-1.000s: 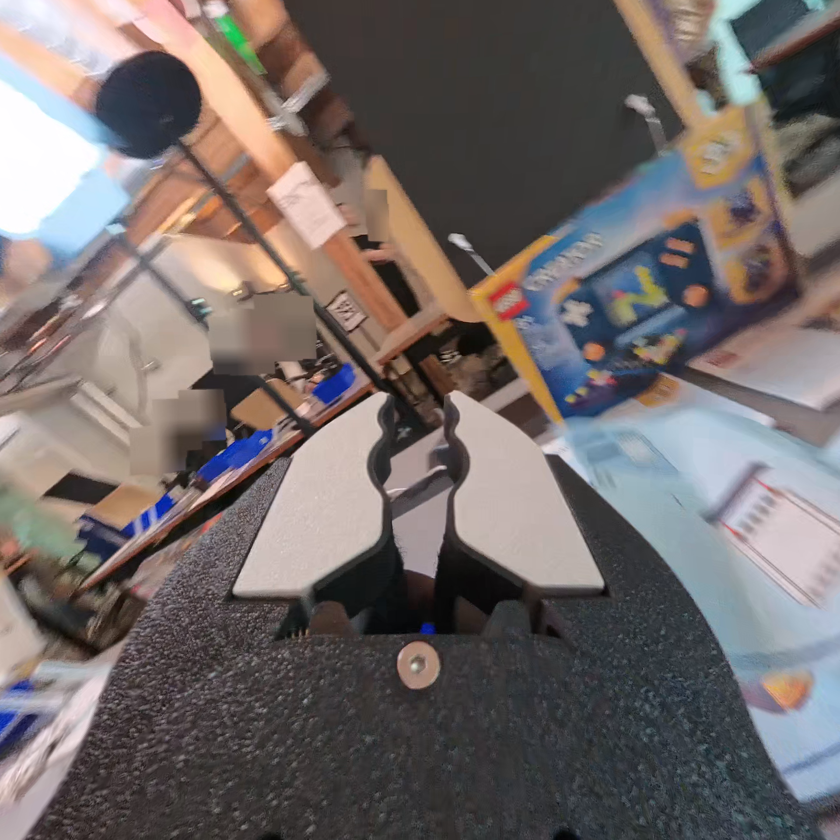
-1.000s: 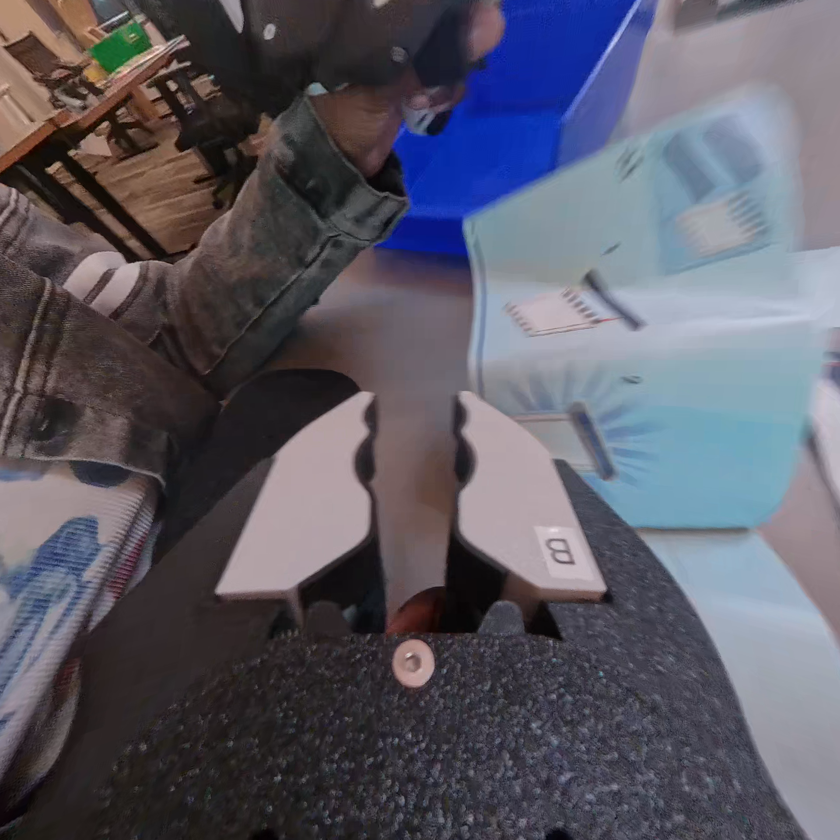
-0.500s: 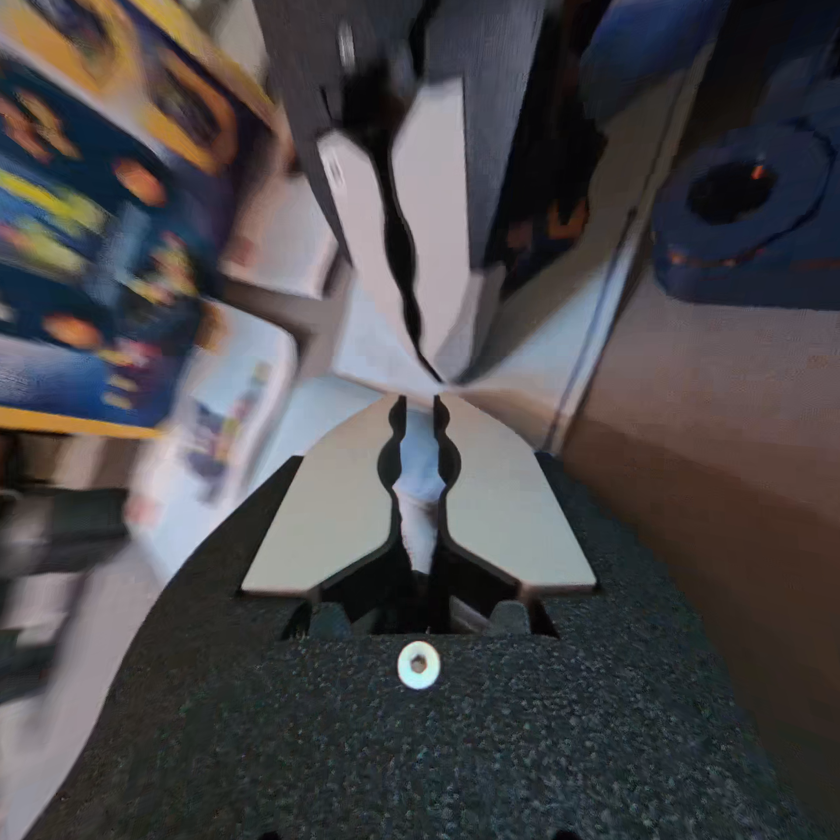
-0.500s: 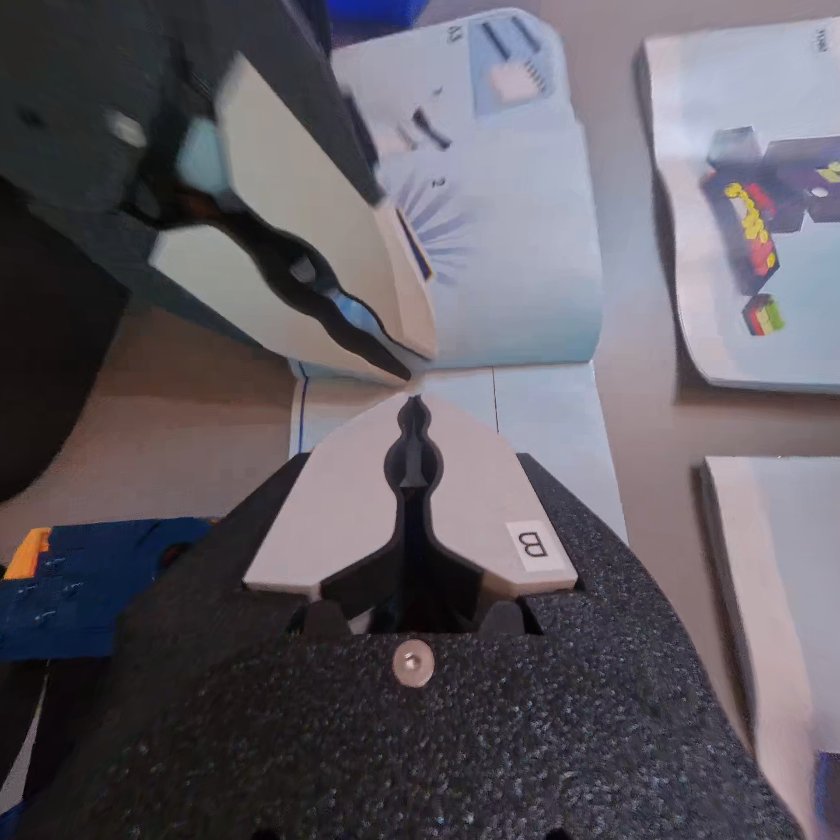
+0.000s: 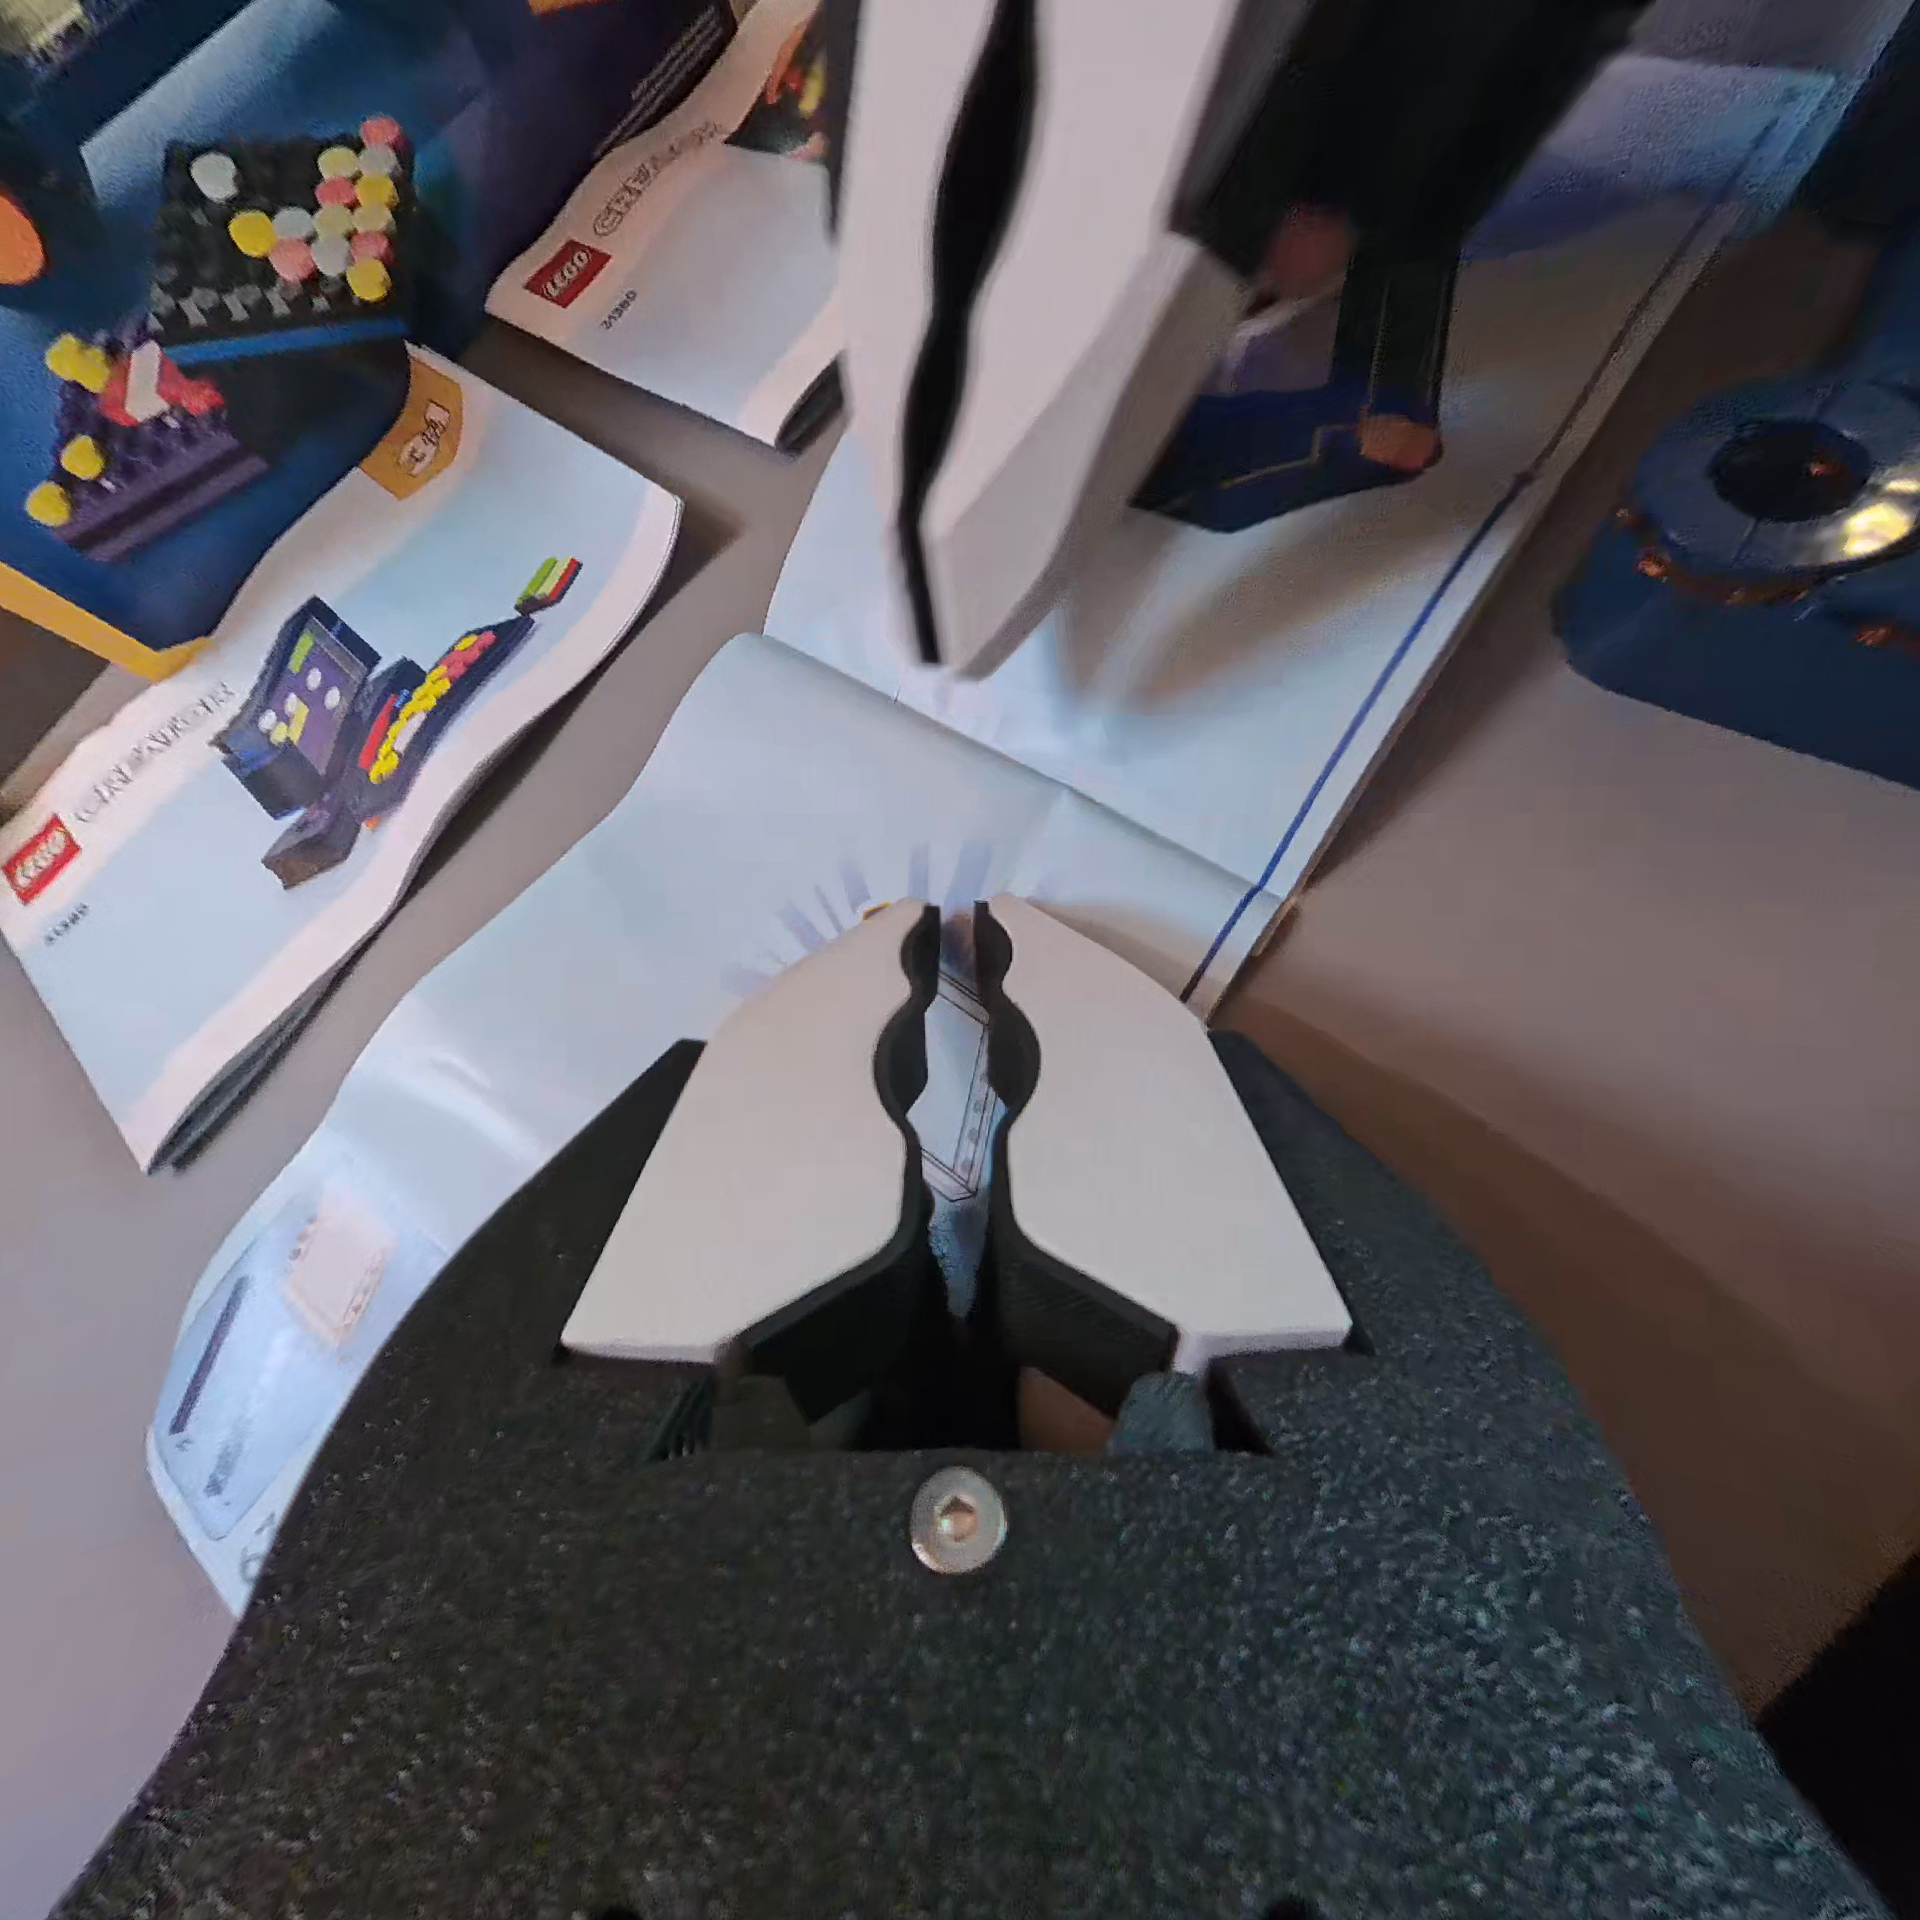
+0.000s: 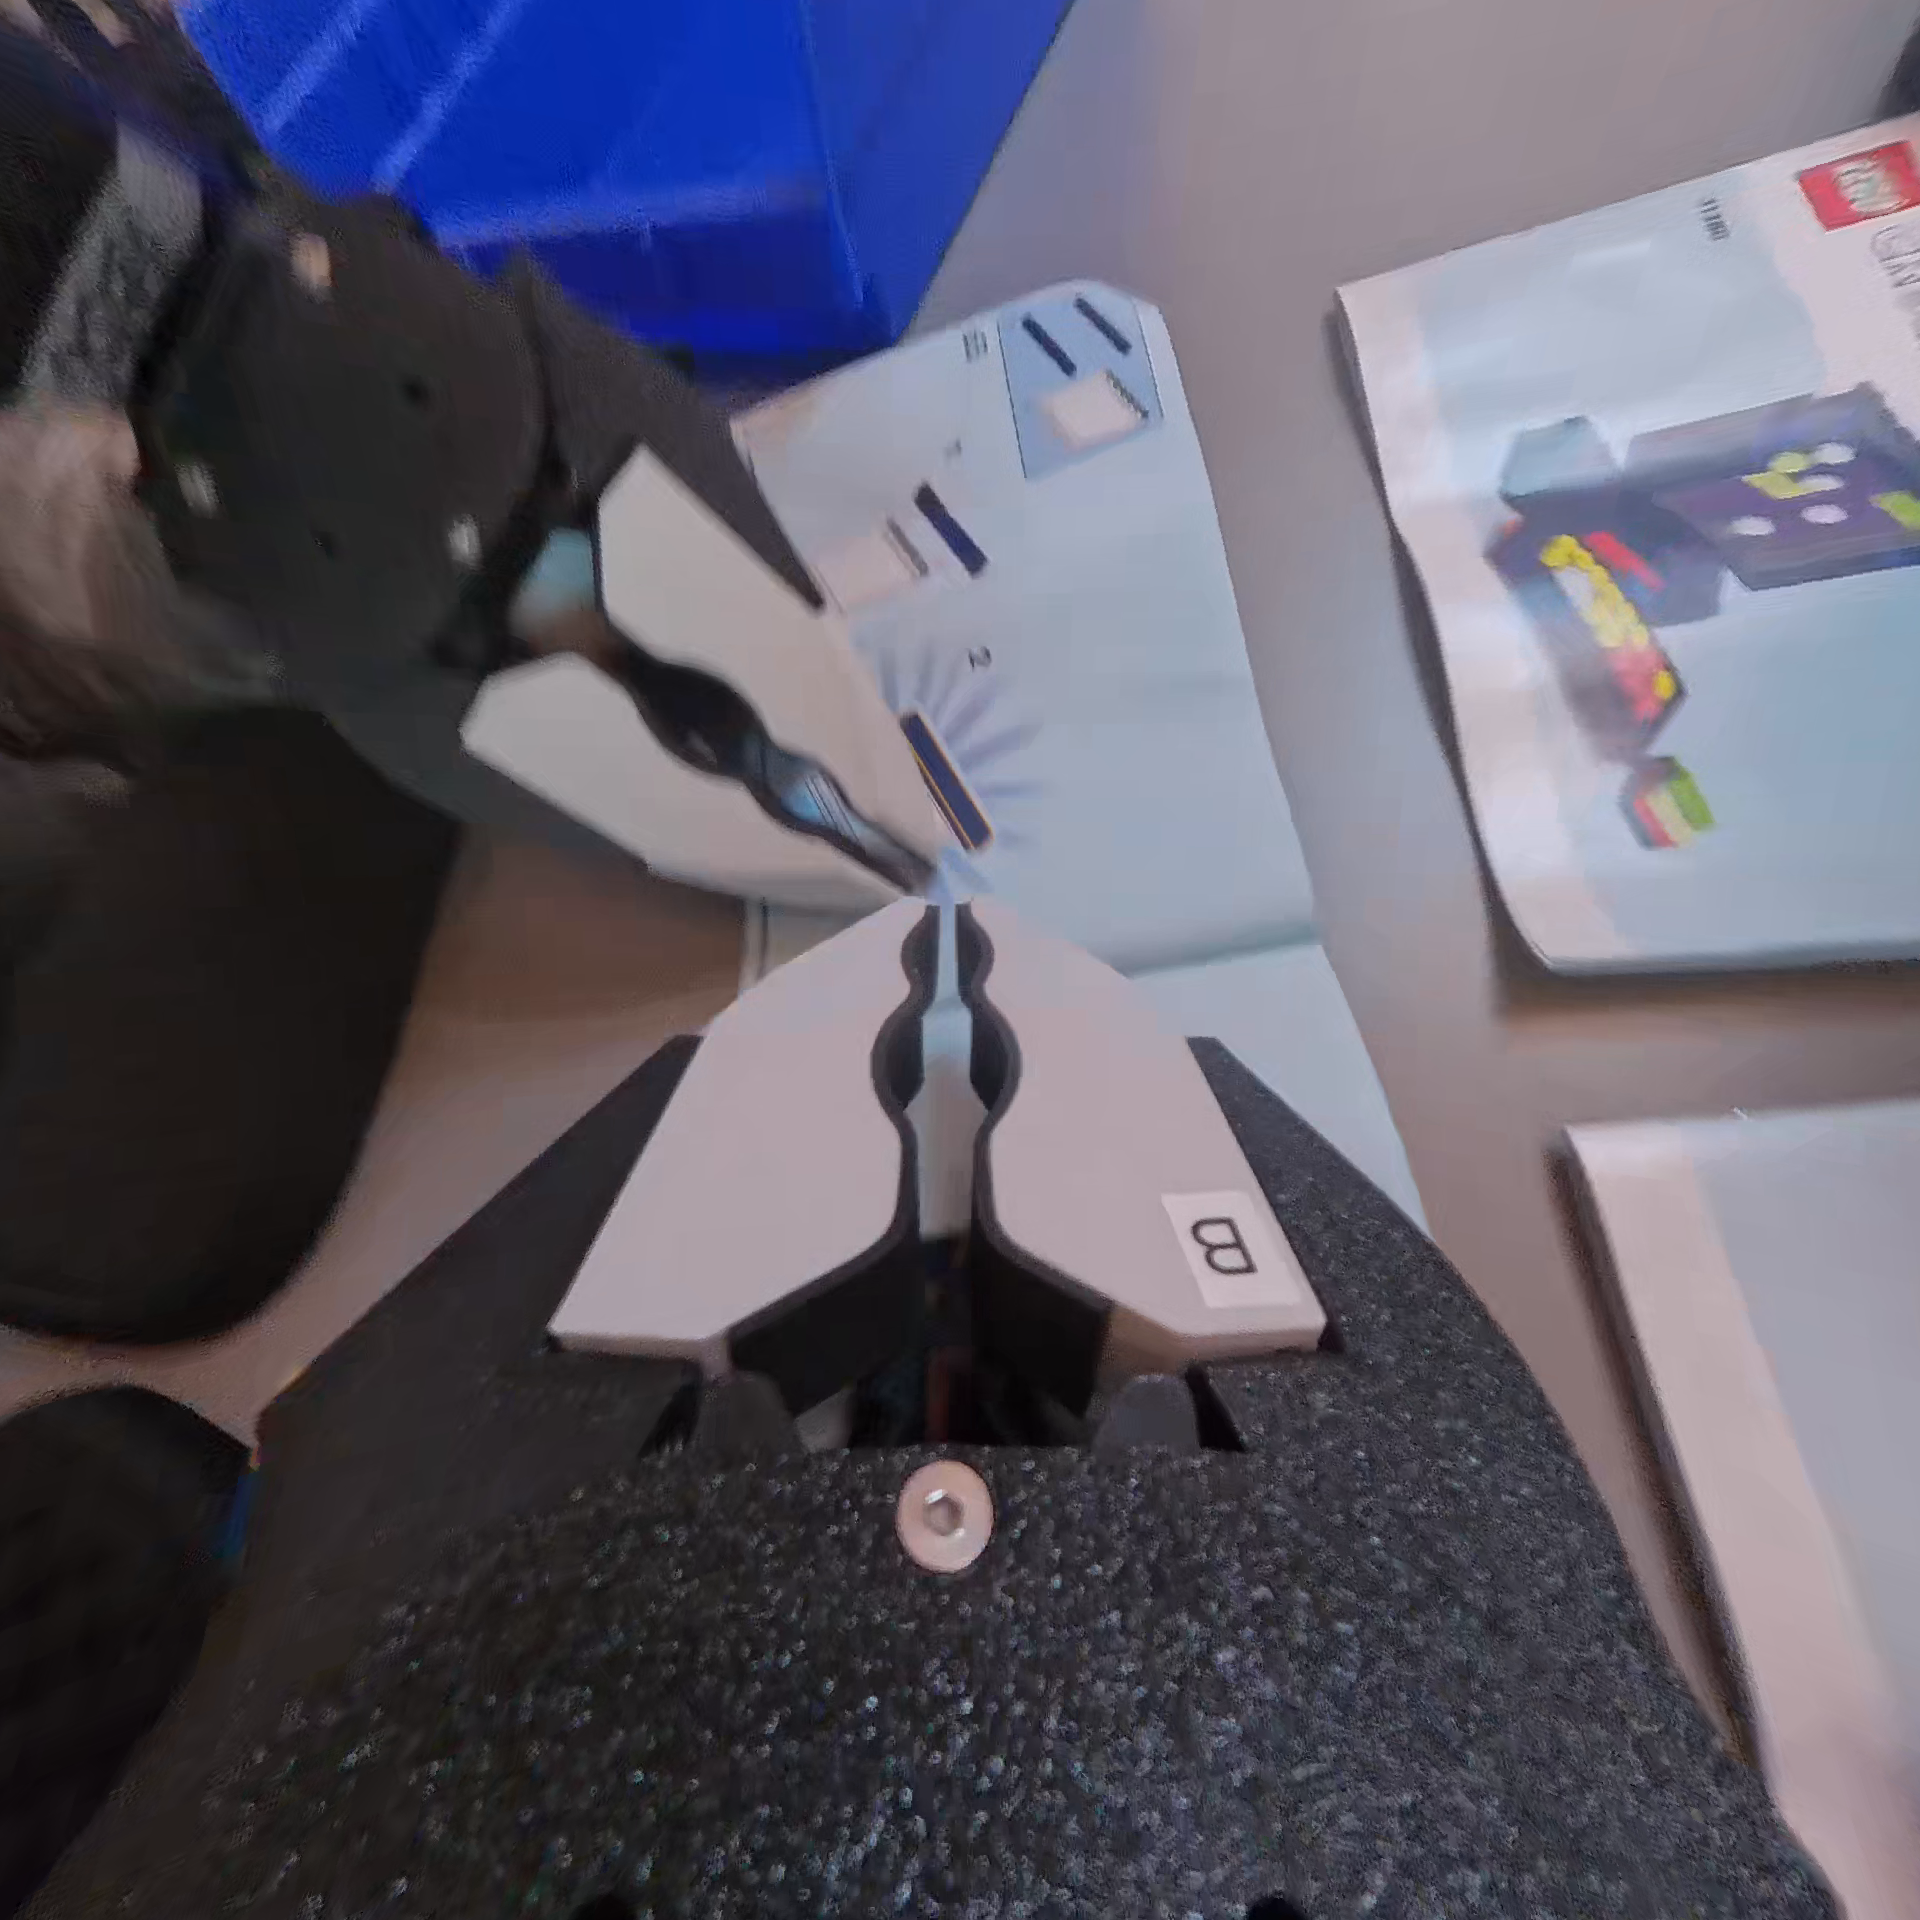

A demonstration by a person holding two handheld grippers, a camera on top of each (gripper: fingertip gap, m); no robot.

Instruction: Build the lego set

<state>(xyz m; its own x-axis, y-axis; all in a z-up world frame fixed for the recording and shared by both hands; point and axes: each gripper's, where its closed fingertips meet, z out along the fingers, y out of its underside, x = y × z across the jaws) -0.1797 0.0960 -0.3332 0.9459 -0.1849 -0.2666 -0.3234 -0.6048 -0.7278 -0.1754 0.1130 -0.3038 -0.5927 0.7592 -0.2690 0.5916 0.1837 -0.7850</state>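
Left wrist view first: your left gripper (image 5: pixel 958 914) hangs low over the open pale-blue paper instruction booklet (image 5: pixel 727 831), its fingers drawn almost together with only a thin slit between them. A studded strip shows in that slit. You cannot tell whether it is a held brick or just a drawing on the page.

Nearly tip to tip with it over the booklet, your right gripper (image 6: pixel 940 916) is just as nearly closed. Page colour shows through its gap, and a pale blur at its tips may or may not be a piece.

At the booklet's far edge sits the dark blue part-built Lego model with orange trim (image 5: pixel 1299 447). Off the booklet's right side a dark blue round assembly (image 5: pixel 1766 520) rests on the grey-brown desk (image 5: pixel 1558 935). Left of the booklet lie a closed booklet (image 5: pixel 312 779) and, farther, the blue and yellow cardboard set box (image 5: pixel 156 343).

With the tips this close, they could knock together. Any small piece passed between them could slip onto the page and skid. Closing too low would pinch the paper instead.
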